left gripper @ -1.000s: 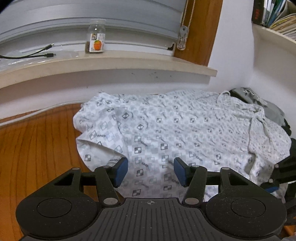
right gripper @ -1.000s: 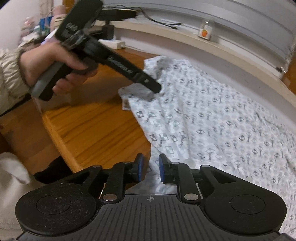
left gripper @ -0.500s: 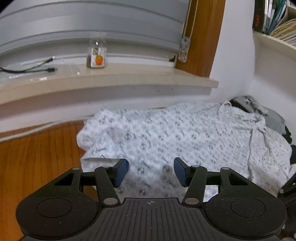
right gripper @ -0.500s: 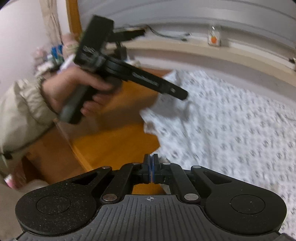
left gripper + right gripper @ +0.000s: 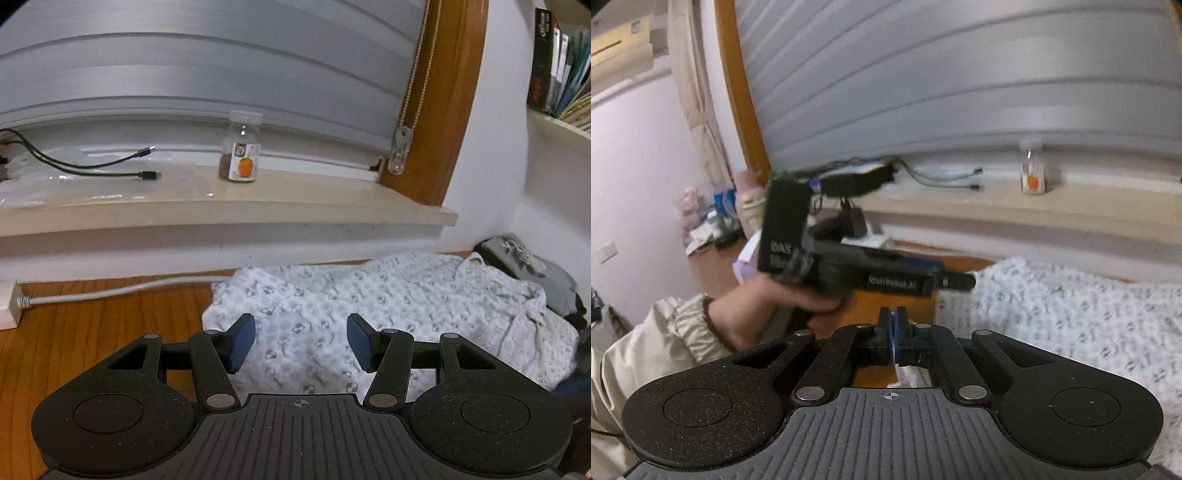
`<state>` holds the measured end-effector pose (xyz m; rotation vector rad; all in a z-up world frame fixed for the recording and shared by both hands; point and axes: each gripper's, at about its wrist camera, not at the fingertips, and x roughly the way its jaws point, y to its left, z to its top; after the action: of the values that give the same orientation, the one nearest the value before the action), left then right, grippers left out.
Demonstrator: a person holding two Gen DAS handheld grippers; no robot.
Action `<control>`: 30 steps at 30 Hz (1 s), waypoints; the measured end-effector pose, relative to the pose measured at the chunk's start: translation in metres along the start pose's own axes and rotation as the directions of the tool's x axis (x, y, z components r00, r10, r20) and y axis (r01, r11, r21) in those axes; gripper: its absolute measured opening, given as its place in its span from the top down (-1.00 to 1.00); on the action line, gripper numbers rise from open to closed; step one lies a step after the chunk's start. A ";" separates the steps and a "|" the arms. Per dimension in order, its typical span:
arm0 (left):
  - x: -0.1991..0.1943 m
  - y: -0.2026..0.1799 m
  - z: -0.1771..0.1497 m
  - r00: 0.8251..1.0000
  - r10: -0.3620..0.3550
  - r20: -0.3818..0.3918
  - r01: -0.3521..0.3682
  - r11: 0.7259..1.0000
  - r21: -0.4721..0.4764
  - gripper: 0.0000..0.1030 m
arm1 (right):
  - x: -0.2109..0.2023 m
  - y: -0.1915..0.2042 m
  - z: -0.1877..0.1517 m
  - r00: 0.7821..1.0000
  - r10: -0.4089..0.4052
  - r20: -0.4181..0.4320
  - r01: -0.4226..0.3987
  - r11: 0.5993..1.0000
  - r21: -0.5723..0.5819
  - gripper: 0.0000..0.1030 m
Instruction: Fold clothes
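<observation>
Looking at a white patterned shirt point(image 5: 369, 306) spread flat-ish on the wooden desk point(image 5: 92, 332), pushed up against the wall under the windowsill. Long way running left to right along that wall, with the rumpled collar-looking end off to the right beside a grey pile of other clothes point(image 5: 535, 269).

Left tool point(image 5: 301, 341): wide open, nothing between the blue pads, hovering over the shirt's near-left part. Bare desk to its left, the bulk of the fabric ahead and to the right.

Right tool point(image 5: 893, 332): clamped closed, with what looks like a thin sliver of pale cloth pinched between the pads and a bit more hanging just under them. Pretty sure that's the shirt's near edge, but hard to swear to it with the blur. From that view, most of the shirt stretching away to the right, and the hand point(image 5: 798, 299) holding the left tool just above the shirt's left end.

So the bit that matters: left end of the shirt closest to the left tool, directly below and ahead of it. Can't tell whether this is a fold going over or just the cloth being tugged straight. Would fit either.
</observation>
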<state>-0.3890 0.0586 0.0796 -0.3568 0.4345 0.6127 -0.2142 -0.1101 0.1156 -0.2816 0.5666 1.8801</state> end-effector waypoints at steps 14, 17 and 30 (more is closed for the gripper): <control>-0.008 -0.035 -0.061 0.995 -0.068 -0.074 0.074 0.995 0.073 -0.14 | -0.050 -0.033 -0.082 0.936 -0.321 -0.146 0.304 0.944 -0.126 0.29; -0.020 -0.044 -0.072 0.994 -0.081 -0.071 0.087 0.993 0.084 -0.07 | -0.061 -0.038 -0.095 0.929 -0.337 -0.150 0.327 0.941 -0.090 0.26; -0.046 -0.083 -0.099 0.991 -0.108 -0.081 0.122 0.973 0.194 0.15 | -0.054 0.025 -0.090 0.955 -0.229 -0.190 0.199 0.966 -0.163 0.09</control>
<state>-0.4000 -0.0706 0.0337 -0.2117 0.5335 0.4400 -0.2238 -0.2067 0.0692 -0.6160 0.5191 1.6924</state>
